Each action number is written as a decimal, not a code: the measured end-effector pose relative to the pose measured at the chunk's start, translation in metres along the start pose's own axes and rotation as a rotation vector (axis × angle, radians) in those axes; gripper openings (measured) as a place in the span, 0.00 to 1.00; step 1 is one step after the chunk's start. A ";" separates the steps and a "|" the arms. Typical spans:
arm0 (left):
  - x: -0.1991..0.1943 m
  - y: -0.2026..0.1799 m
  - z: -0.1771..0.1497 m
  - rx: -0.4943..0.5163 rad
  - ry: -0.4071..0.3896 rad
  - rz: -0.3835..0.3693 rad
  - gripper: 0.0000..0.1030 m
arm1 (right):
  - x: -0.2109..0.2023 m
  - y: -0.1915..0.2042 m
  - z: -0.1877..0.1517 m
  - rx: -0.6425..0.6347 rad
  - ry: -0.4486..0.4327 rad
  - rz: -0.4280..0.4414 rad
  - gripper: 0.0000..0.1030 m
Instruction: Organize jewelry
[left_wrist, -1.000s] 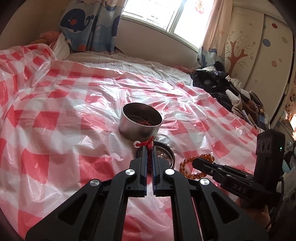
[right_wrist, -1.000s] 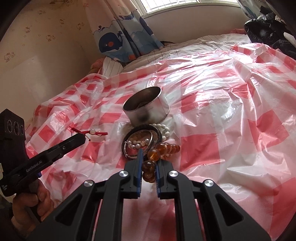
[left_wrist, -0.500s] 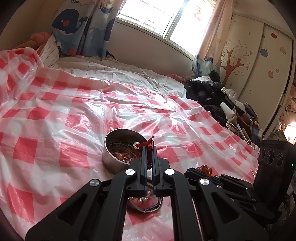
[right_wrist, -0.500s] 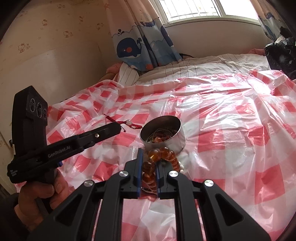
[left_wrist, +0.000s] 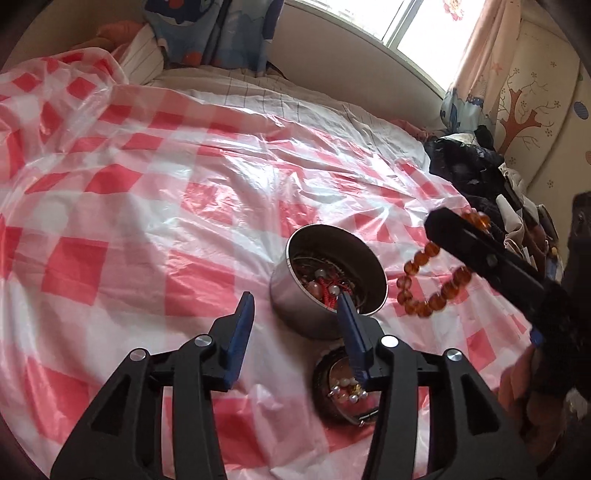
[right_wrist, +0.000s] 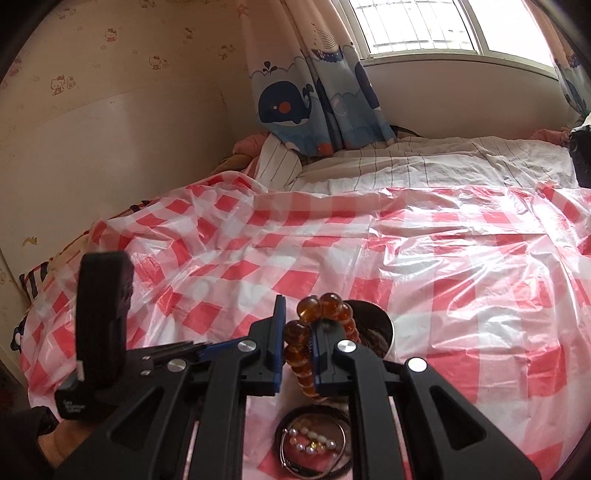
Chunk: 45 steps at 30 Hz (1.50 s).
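A round metal tin (left_wrist: 291, 295) stands on the red-checked plastic sheet (left_wrist: 147, 206). My left gripper (left_wrist: 295, 308) hovers at its near rim, jaws opening, nothing pressed between the pads. The red string bracelet (left_wrist: 327, 291) lies inside the tin by the right fingertip. My right gripper (right_wrist: 297, 332) is shut on an amber bead bracelet (right_wrist: 295, 347), which dangles in the air (left_wrist: 428, 284) just right of the tin. From the right wrist, the tin (right_wrist: 384, 328) is mostly hidden behind the beads.
A black bangle with a pearl bracelet (left_wrist: 343, 391) lies on the sheet just in front of the tin, also below my right fingers (right_wrist: 314, 446). Dark clothes and clutter (left_wrist: 472, 173) pile up at the bed's right side. A hand (right_wrist: 55, 446) holds the left tool.
The left jaws have gone from shut on the red string bracelet to apart, and that bracelet now lies in the tin. The right gripper lifted the amber bracelet off the sheet toward the tin.
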<state>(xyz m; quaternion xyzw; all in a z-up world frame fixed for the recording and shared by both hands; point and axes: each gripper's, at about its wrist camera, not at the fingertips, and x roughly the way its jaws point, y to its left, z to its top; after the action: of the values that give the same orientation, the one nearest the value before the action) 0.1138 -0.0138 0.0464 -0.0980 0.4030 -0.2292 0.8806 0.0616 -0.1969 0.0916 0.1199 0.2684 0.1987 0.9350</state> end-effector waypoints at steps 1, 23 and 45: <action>-0.004 0.004 -0.004 -0.003 -0.001 0.007 0.45 | 0.011 -0.005 -0.001 0.006 0.026 0.004 0.12; -0.005 -0.013 -0.048 0.093 0.102 0.005 0.57 | -0.023 -0.040 -0.082 0.176 0.243 -0.187 0.38; -0.014 -0.007 -0.039 0.081 0.073 0.045 0.61 | -0.013 -0.030 -0.086 0.155 0.242 -0.154 0.09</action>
<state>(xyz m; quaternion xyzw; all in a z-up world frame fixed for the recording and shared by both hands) 0.0737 -0.0133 0.0323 -0.0448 0.4274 -0.2287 0.8735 0.0137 -0.2188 0.0161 0.1459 0.4018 0.1179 0.8963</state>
